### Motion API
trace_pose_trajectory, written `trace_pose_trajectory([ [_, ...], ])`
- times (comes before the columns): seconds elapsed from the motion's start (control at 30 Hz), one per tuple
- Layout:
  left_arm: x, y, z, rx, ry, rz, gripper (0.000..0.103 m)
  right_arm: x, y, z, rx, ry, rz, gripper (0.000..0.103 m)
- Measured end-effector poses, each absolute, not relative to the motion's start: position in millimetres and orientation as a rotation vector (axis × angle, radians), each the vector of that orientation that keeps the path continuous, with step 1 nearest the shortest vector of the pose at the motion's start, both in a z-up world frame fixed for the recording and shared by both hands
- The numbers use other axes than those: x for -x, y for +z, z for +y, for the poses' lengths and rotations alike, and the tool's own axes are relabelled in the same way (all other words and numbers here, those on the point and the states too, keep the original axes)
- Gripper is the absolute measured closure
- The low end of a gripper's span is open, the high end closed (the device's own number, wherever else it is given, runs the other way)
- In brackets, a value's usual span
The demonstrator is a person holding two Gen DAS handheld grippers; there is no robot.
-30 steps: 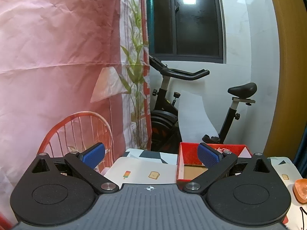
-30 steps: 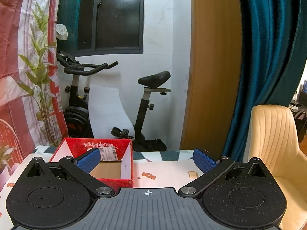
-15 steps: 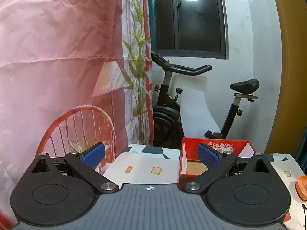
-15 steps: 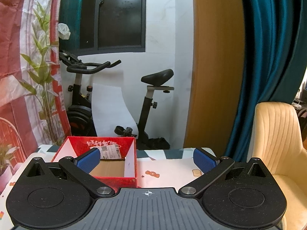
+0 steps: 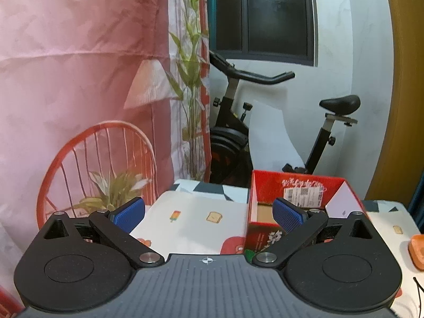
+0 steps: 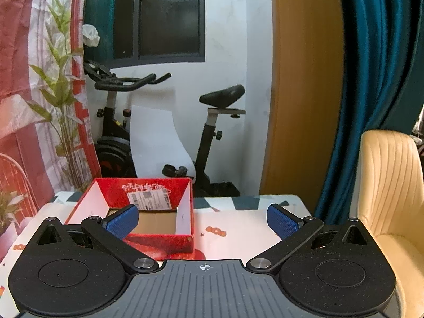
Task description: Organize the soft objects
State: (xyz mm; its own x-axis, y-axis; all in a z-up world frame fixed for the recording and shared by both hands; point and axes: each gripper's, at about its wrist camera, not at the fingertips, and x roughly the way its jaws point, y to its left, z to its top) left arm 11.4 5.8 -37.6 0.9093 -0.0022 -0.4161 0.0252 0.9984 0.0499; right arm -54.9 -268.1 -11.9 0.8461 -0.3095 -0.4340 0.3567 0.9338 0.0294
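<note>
An open red cardboard box [image 5: 299, 185] with a brown floor and a shipping label on its far wall stands on the patterned tablecloth [image 5: 196, 212]. It also shows in the right wrist view [image 6: 148, 193]. It looks empty. My left gripper [image 5: 209, 213] is open and empty, held above the near part of the table, left of the box. My right gripper [image 6: 202, 218] is open and empty, with its left blue pad [image 6: 123, 218] in front of the box. An orange object [image 5: 417, 251] lies at the right edge of the left wrist view. No other soft object is in view.
A black exercise bike [image 6: 119, 122] stands behind the table by the white wall. A pink printed backdrop [image 5: 79, 79] hangs on the left. A cream chair [image 6: 392, 190] is at the table's right, by a teal curtain [image 6: 376, 79] and a wooden panel [image 6: 304, 92].
Both cameras have tipped downward and moved a little forward, so more of the table and the box's inside shows. Both grippers stay open.
</note>
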Motion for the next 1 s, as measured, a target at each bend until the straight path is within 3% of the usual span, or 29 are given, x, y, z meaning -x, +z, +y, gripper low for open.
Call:
trace_pose_trajectory([
  [0.3,-32,-88,1,-0.093,-0.008,0.553,0.000,33,-68,-265,-0.108,-0.290,0.501,0.000],
  [0.73,-60,-181,-19,-0.129,-0.102,0.734,0.000,-16,-192,-228,-0.024,-0.194,0.730,0.000],
  [1.0,-74,-227,-40,-0.112,-0.185,0.810,0.000,-37,-229,-215,-0.002,-0.128,0.800,0.000],
])
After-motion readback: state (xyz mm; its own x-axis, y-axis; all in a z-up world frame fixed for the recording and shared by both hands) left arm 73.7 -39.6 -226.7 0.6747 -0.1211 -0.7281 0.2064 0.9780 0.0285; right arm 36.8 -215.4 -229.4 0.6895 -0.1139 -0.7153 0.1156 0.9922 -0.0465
